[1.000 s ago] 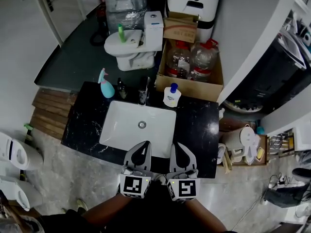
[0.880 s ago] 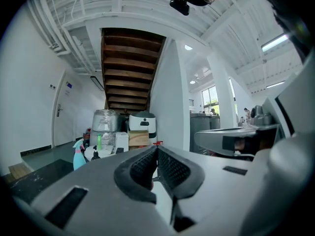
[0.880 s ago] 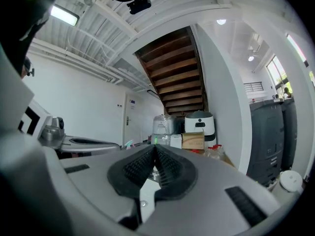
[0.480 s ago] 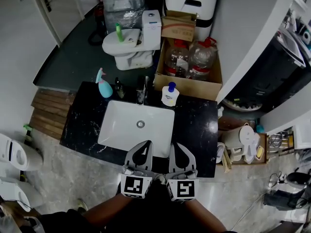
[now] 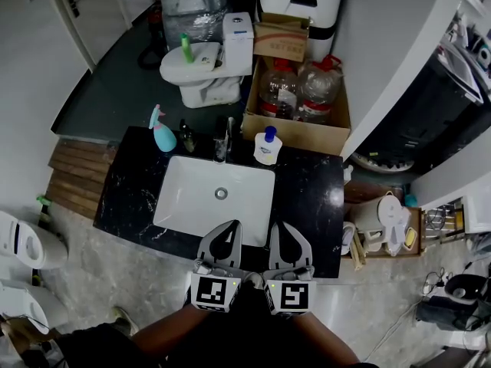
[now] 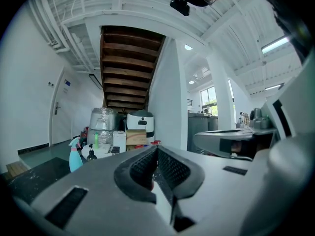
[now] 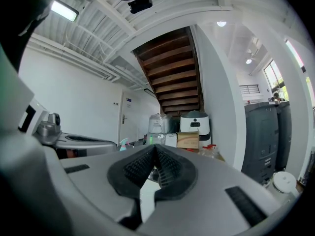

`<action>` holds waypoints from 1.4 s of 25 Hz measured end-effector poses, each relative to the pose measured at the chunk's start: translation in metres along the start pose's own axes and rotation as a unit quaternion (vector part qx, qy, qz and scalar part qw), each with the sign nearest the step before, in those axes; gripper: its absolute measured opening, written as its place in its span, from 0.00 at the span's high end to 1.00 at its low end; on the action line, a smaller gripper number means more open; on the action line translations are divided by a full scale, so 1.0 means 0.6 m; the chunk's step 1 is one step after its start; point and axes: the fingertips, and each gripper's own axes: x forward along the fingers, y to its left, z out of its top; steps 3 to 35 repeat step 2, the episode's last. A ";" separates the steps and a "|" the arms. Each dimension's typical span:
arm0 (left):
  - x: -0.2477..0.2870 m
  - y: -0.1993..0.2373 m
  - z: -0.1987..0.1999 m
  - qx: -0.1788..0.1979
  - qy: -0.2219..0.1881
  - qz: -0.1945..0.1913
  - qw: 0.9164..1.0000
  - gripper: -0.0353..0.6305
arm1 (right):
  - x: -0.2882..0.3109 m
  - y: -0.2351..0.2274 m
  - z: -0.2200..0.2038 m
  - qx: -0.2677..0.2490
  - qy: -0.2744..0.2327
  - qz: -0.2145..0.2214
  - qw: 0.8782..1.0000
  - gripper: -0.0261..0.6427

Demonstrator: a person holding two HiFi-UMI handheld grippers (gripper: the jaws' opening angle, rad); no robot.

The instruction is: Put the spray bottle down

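Teal spray btl [image 5: 163, 136] on blk veined counter [image 5: 307, 198].

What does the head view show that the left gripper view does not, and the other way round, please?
Only the head view shows the white sink set in the black counter, and the blue-capped bottle behind it. Only the left gripper view shows the underside of the wooden staircase, the white ceiling and a bright window. Both show the teal spray bottle standing at the counter's far left corner, the toilet, the cardboard box, and the left gripper, its jaws together and empty.
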 end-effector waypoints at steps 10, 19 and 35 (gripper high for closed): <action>0.001 0.000 -0.004 0.010 0.005 -0.004 1.000 0.93 | 0.002 0.000 0.006 -0.010 0.002 0.002 1.000 0.94; 0.001 0.000 -0.004 0.010 0.005 -0.004 1.000 0.93 | 0.002 0.000 0.006 -0.010 0.002 0.002 1.000 0.94; 0.001 0.000 -0.004 0.010 0.005 -0.004 1.000 0.93 | 0.002 0.000 0.006 -0.010 0.002 0.002 1.000 0.94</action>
